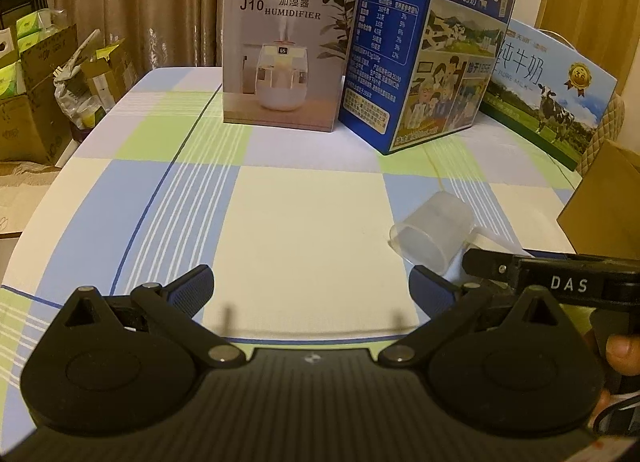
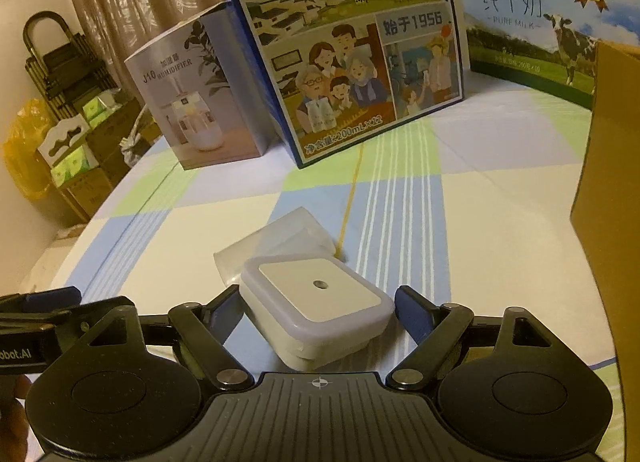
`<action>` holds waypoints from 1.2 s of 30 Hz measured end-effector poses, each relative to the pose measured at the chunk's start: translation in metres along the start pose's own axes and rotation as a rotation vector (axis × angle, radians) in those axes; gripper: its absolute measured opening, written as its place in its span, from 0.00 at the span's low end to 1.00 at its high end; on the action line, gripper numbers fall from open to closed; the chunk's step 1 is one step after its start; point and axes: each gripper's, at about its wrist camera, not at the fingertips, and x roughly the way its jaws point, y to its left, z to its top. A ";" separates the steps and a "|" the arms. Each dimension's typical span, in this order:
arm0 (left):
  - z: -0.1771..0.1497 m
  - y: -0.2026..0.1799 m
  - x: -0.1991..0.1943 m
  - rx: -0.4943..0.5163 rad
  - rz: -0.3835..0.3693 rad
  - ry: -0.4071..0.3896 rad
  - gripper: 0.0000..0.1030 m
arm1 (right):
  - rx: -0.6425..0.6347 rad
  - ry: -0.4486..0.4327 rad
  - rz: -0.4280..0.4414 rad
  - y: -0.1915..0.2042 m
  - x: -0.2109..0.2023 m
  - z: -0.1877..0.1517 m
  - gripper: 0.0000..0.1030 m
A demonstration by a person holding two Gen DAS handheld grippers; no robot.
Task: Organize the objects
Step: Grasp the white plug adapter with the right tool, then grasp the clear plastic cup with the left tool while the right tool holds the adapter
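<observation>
A white square night light point(image 2: 318, 302) with a small round sensor lies on the checked tablecloth point(image 2: 472, 229) between the fingers of my right gripper point(image 2: 318, 308). The jaws stand open around it, the left pad close to its side, the right pad a little apart. A clear plastic cup point(image 2: 276, 242) lies on its side just behind the light; it also shows in the left wrist view point(image 1: 432, 234). My left gripper point(image 1: 312, 294) is open and empty over the cloth, left of the cup.
A humidifier box point(image 1: 286, 49), a blue milk carton point(image 1: 428, 53) and a flat milk box point(image 1: 552, 89) stand at the back of the table. A brown cardboard box point(image 2: 608, 189) stands at the right edge. Cartons and bags point(image 1: 36, 93) crowd the floor at left.
</observation>
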 end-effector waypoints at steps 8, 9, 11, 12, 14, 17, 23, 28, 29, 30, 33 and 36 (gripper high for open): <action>0.001 -0.006 0.006 0.023 -0.013 0.017 0.99 | -0.024 0.001 -0.073 0.002 -0.010 0.005 0.73; 0.002 -0.007 0.008 0.027 -0.018 0.016 0.99 | -0.029 -0.001 -0.090 0.001 -0.013 0.006 0.73; 0.004 -0.011 0.010 0.042 -0.029 0.012 0.99 | -0.032 -0.007 -0.115 -0.002 -0.017 0.008 0.73; 0.006 -0.013 0.012 0.051 -0.035 0.012 0.99 | -0.031 -0.007 -0.128 -0.004 -0.018 0.008 0.73; 0.009 -0.019 0.017 0.076 -0.052 0.011 0.99 | -0.018 -0.001 -0.141 -0.010 -0.020 0.008 0.73; 0.015 -0.032 0.025 0.158 -0.088 0.015 0.93 | -0.002 0.009 -0.146 -0.018 -0.021 0.008 0.73; 0.022 -0.056 0.045 0.279 -0.165 0.021 0.82 | 0.005 0.017 -0.155 -0.027 -0.022 0.008 0.73; 0.023 -0.070 0.060 0.352 -0.195 0.024 0.72 | 0.003 0.027 -0.143 -0.029 -0.020 0.006 0.73; 0.024 -0.071 0.063 0.363 -0.203 0.022 0.72 | 0.007 0.027 -0.142 -0.029 -0.020 0.006 0.73; 0.025 -0.072 0.065 0.365 -0.209 0.023 0.71 | 0.012 0.027 -0.144 -0.030 -0.021 0.006 0.73; 0.027 -0.075 0.073 0.376 -0.231 0.031 0.70 | 0.021 0.026 -0.143 -0.032 -0.020 0.007 0.73; 0.027 -0.078 0.078 0.383 -0.240 0.039 0.57 | 0.022 0.026 -0.141 -0.033 -0.021 0.007 0.73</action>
